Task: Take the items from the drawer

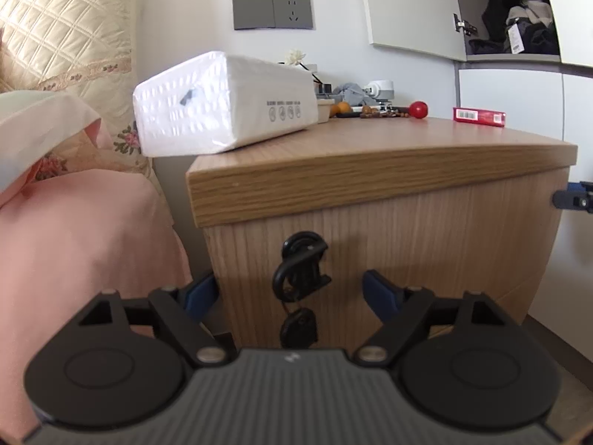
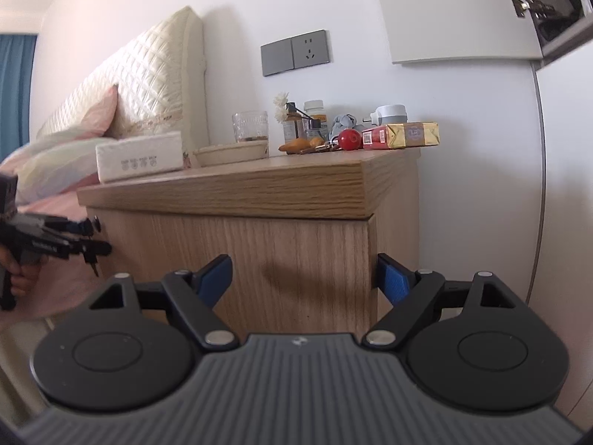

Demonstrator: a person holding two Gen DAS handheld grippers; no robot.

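1. Both grippers, left gripper (image 1: 296,293) and right gripper (image 2: 305,278), are gaping, grasping nothing.
2. Between the left fingers, a black handle (image 1: 300,270) is hanging on the closed drawer (image 1: 370,252) of the nightstand (image 1: 370,170).
3. A tissue pack (image 1: 226,104) is lying on top.

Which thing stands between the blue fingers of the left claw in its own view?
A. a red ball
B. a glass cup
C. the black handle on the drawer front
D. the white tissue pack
C: in the left wrist view the black handle on the wooden drawer front sits between the spread fingers of the left claw, not yet gripped.
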